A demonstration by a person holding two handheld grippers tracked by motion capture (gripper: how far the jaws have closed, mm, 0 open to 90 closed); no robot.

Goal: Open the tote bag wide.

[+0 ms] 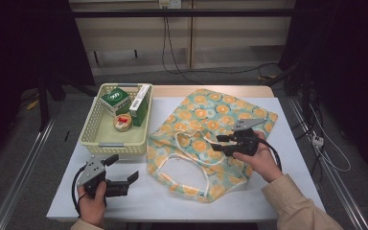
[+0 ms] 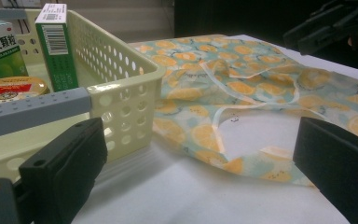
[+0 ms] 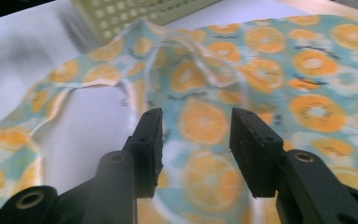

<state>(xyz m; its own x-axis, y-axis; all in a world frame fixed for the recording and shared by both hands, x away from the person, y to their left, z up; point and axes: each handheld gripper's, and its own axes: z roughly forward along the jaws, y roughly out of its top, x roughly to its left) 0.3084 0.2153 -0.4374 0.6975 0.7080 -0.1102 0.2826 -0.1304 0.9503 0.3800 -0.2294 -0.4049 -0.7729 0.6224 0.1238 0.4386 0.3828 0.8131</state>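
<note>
Our right tool [image 1: 225, 143], jaws spread and empty, hovers directly over the bag [image 1: 206, 120] handles at mid-desk. Our left tool [image 1: 124, 177], also spread, sits well off near the desk's front-left corner.

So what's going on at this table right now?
A person holds a gripper in each hand at a white table. The right gripper hovers open over a fabric bag with an orange-slice print, nothing between its jaws. The left gripper is open near the table's front edge, beside a cream basket holding green boxes and a round tin.
</note>
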